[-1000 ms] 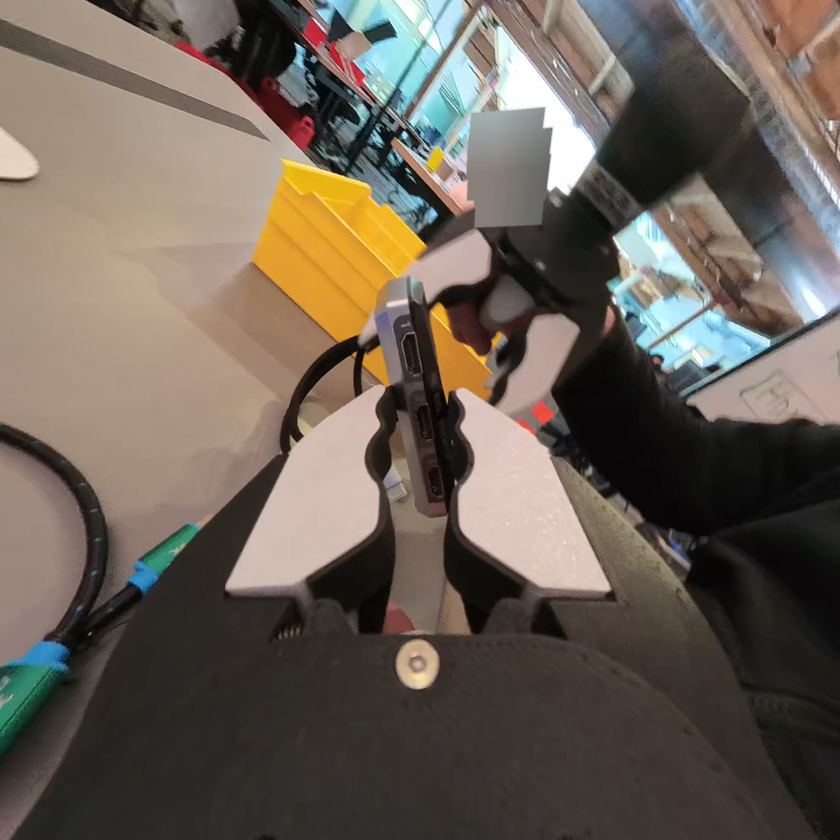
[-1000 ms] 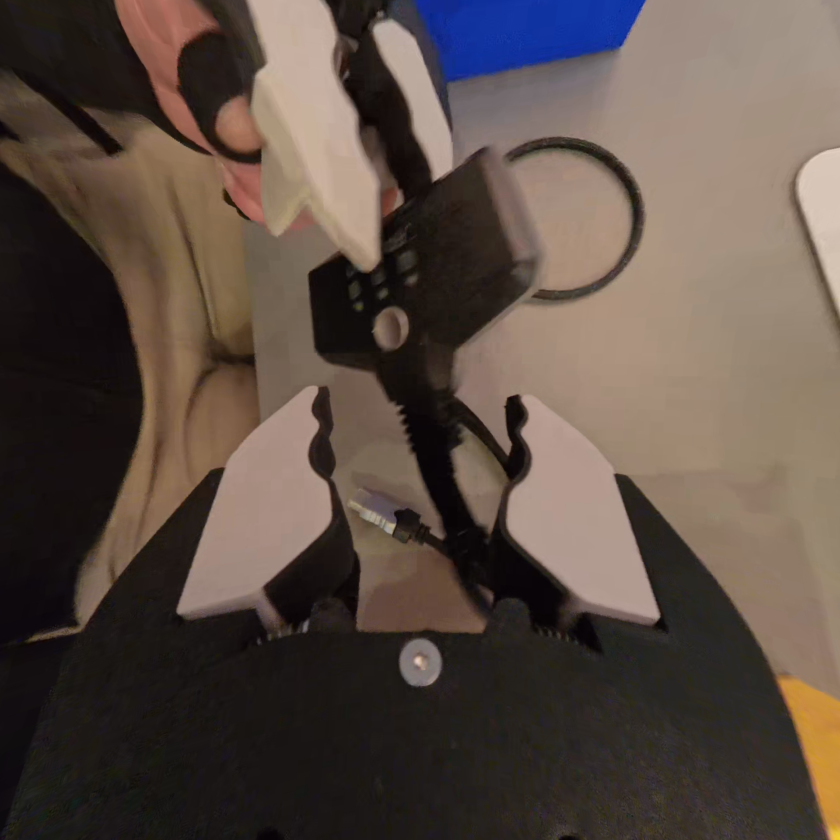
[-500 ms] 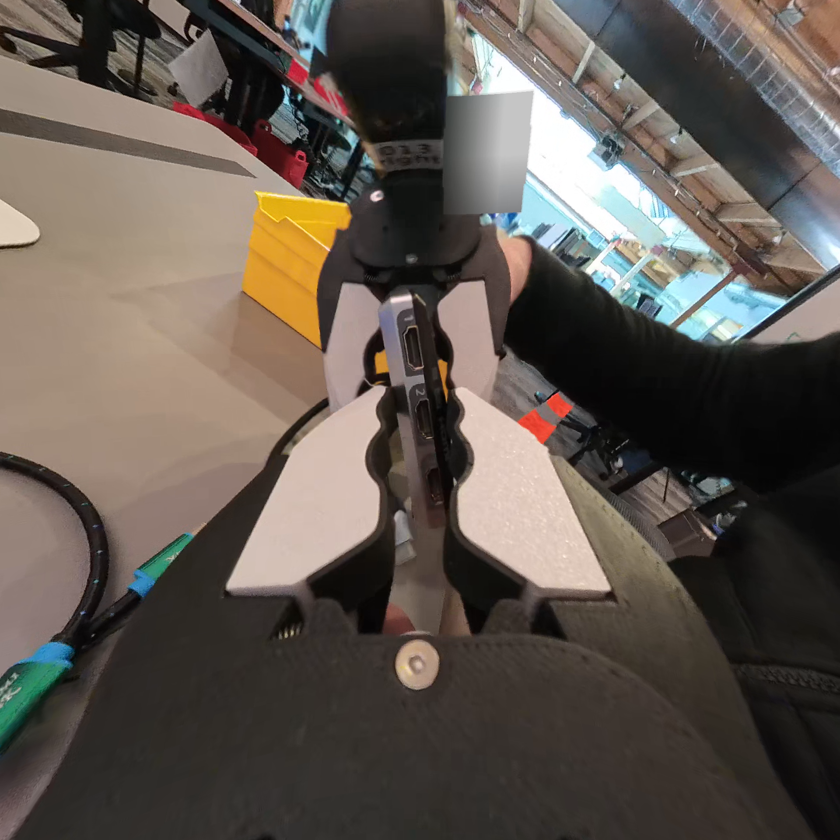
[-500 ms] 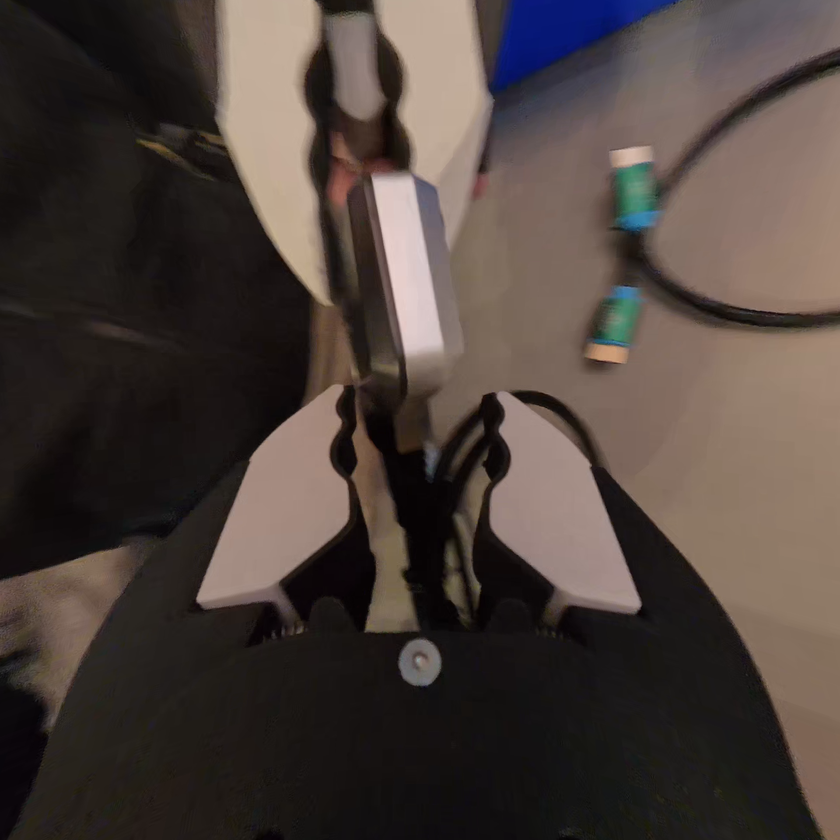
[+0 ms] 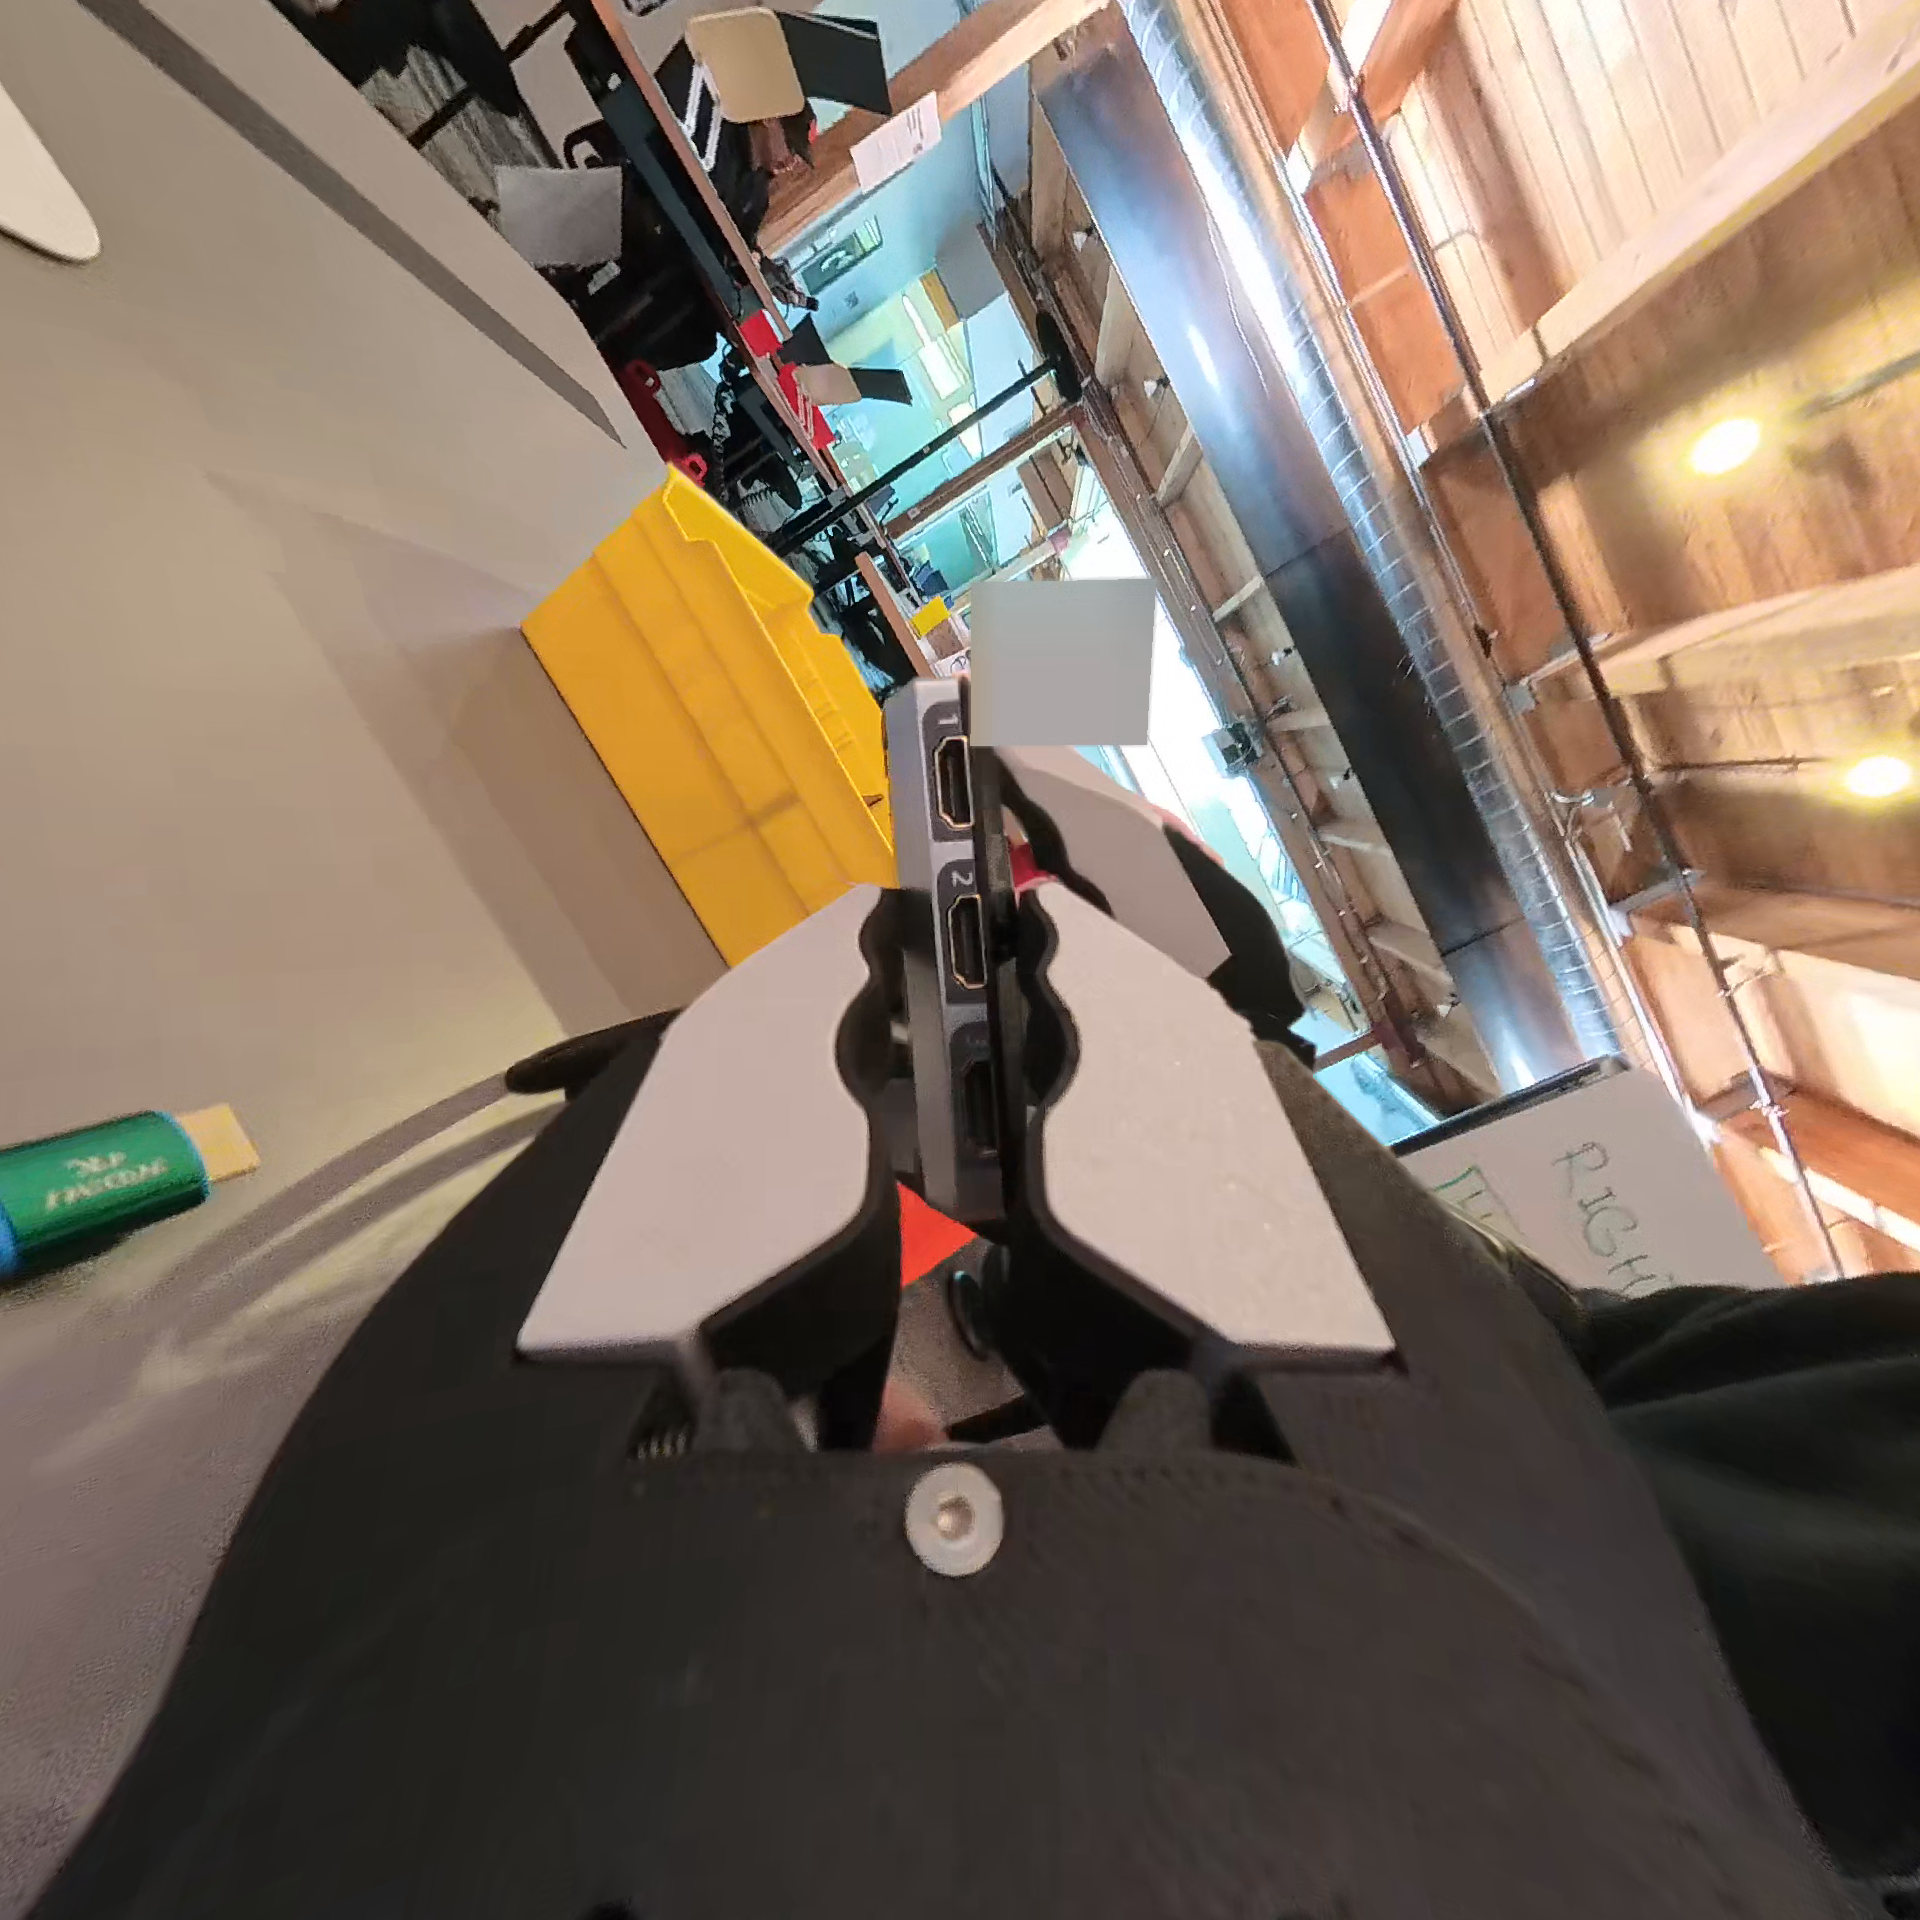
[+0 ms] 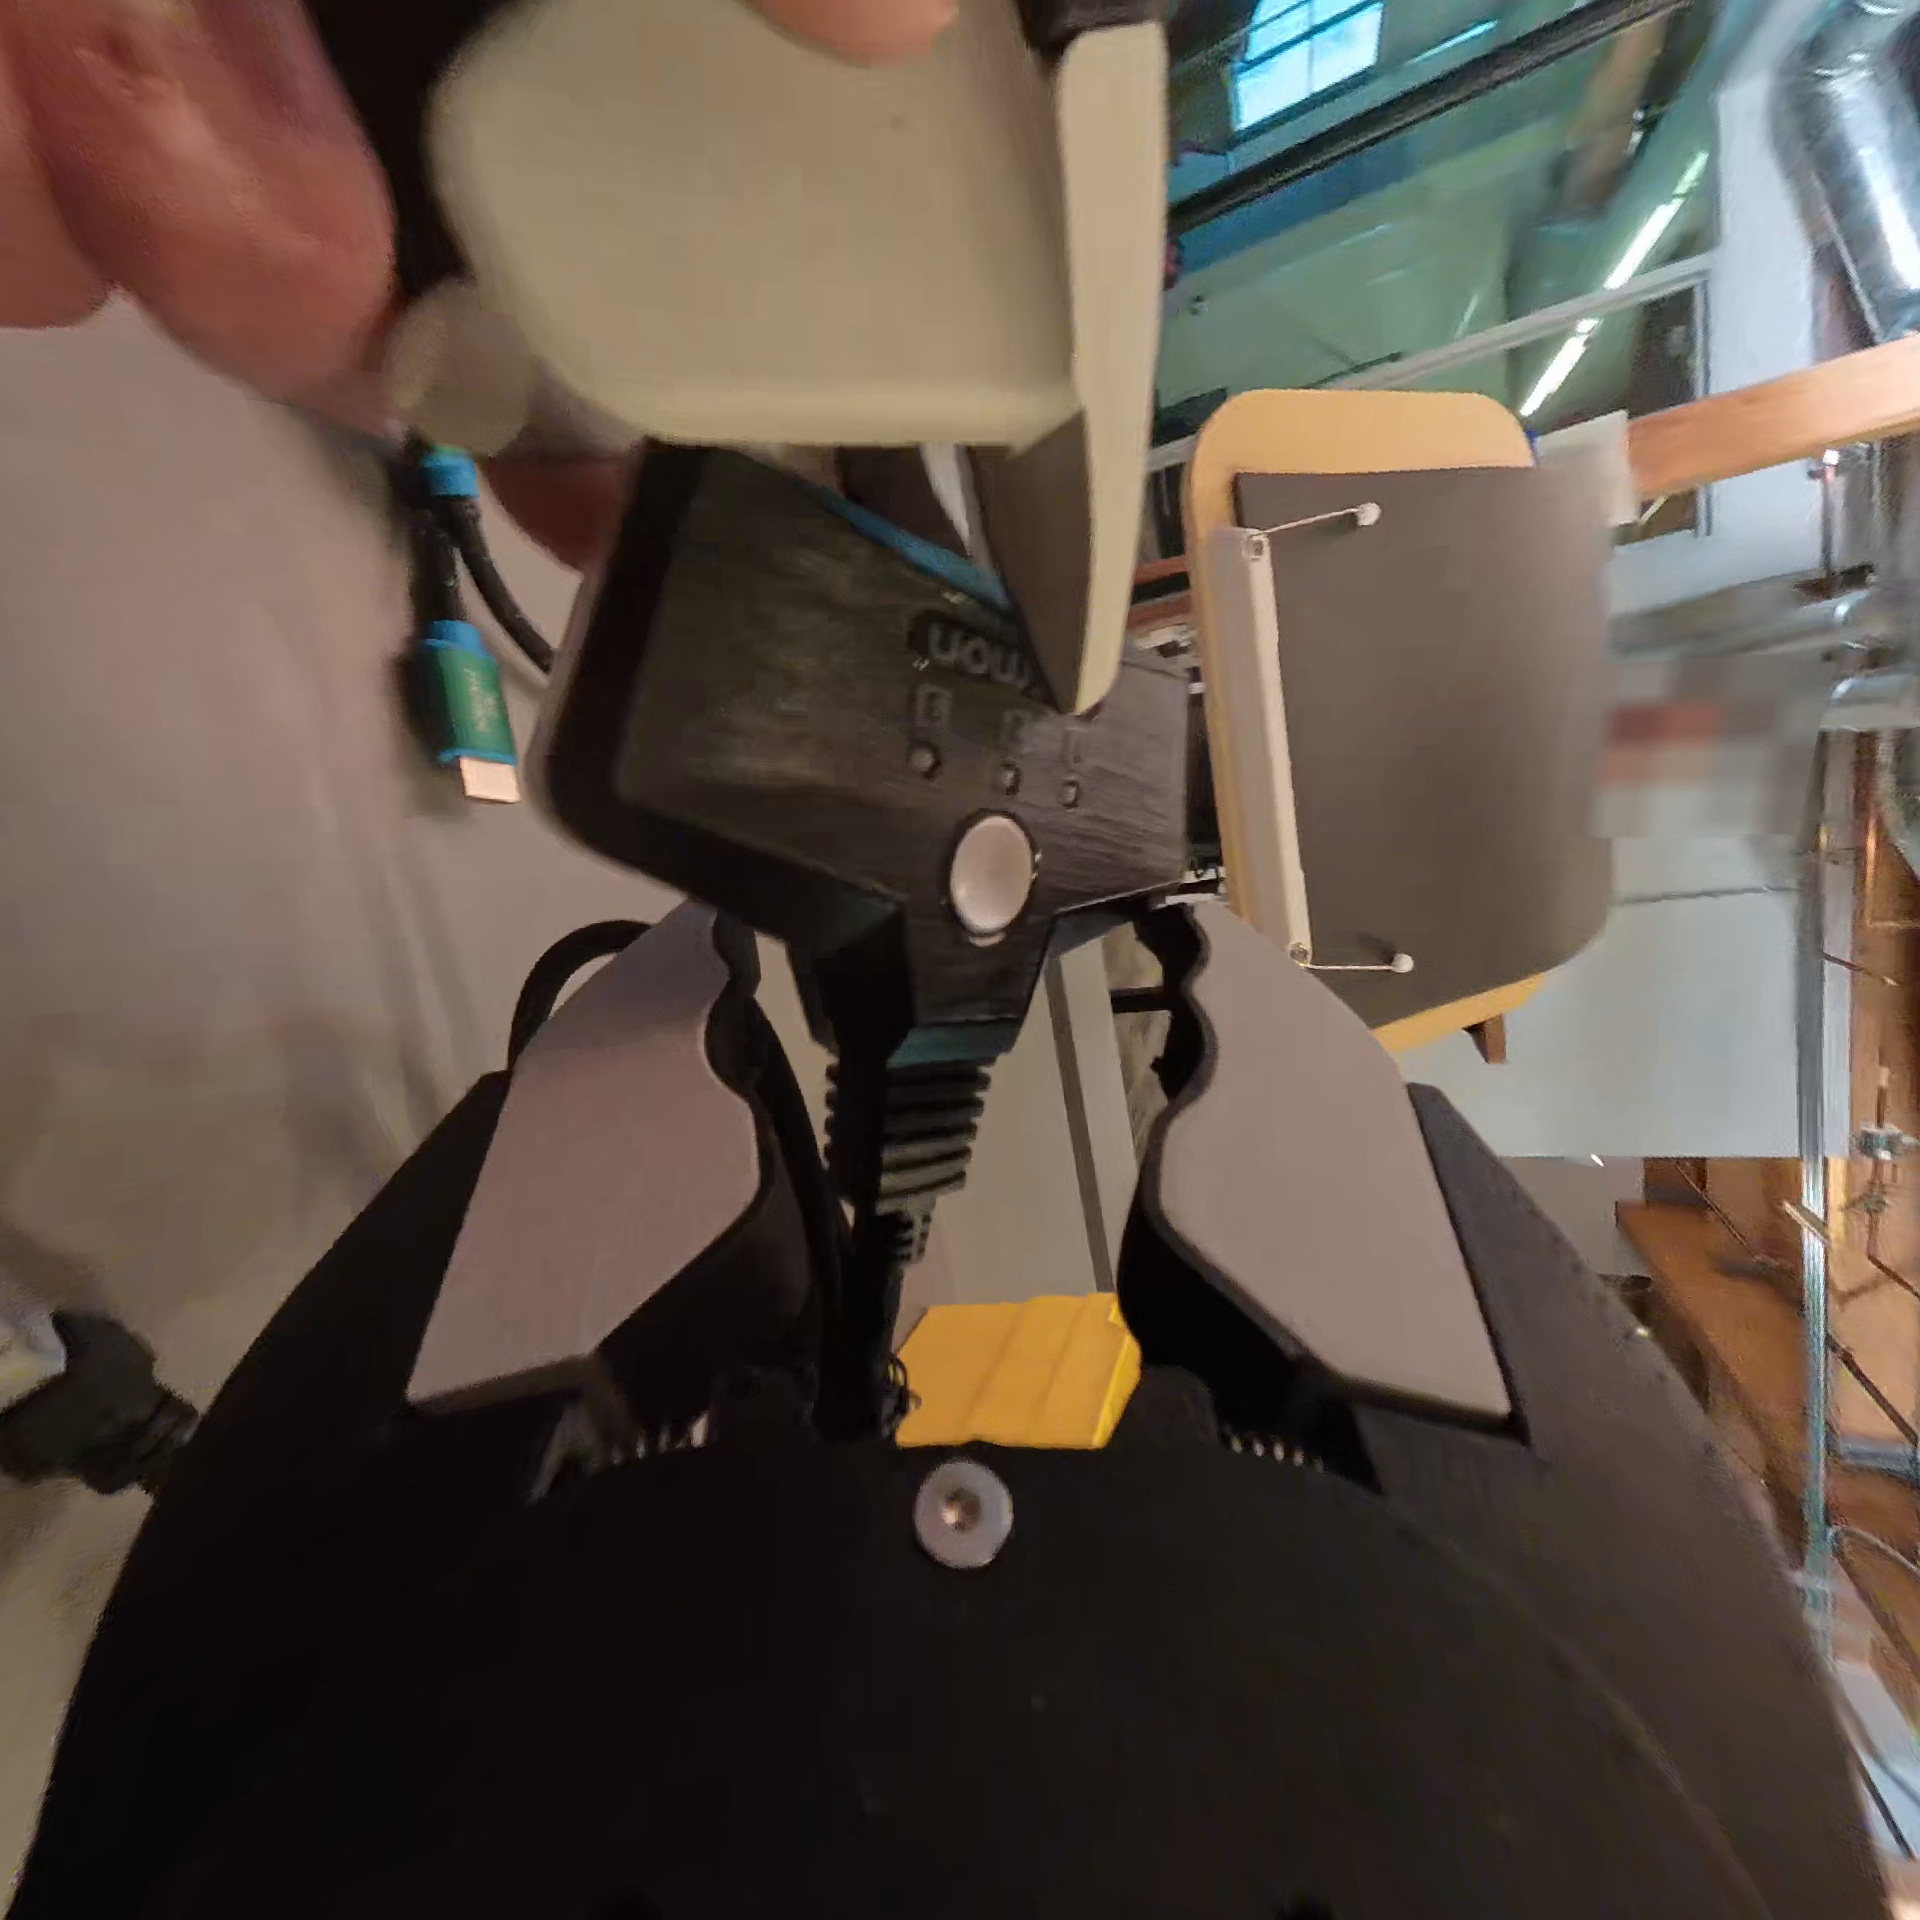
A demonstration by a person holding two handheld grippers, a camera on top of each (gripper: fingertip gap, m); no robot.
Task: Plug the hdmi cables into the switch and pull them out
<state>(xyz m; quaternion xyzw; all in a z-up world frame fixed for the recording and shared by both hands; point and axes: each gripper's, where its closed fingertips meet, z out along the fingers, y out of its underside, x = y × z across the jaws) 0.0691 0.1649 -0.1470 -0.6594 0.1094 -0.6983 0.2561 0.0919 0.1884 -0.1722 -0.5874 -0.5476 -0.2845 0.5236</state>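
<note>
My left gripper (image 5: 956, 914) is shut on the grey HDMI switch (image 5: 940, 790), held edge-on off the table; its three ports face me and are empty. In the right wrist view the switch (image 6: 831, 748) shows its black top with a round button, and a left finger (image 6: 790, 229) clamps it from above. My right gripper (image 6: 951, 935) is open, its jaws on either side of the switch's ribbed cable tail (image 6: 914, 1143), not touching it. One right finger (image 5: 1122, 873) shows behind the switch. A green HDMI plug (image 5: 99, 1179) lies on the table; two green plugs (image 6: 473, 712) show beyond the switch.
The grey table (image 5: 260, 727) runs along the left. A yellow bin (image 5: 717, 727) stands on it behind the switch, also in the right wrist view (image 6: 1013, 1387). A white object (image 5: 42, 197) lies far left. A chair with a black panel (image 6: 1434, 727) is behind. The gap from one gripper's tips to the other's is roughly 4 centimetres. The green HDMI plug (image 5: 99, 1179) sits 10 centimetres or so from the ends of my right fingers. The right camera catches it too, in the right wrist view (image 6: 472, 716).
Both views have rolled. The right gripper, straight ahead of the switch half a second ago, now sits to its side. The switch turned from edge-on to top face in the right view. Left grip unchanged.
</note>
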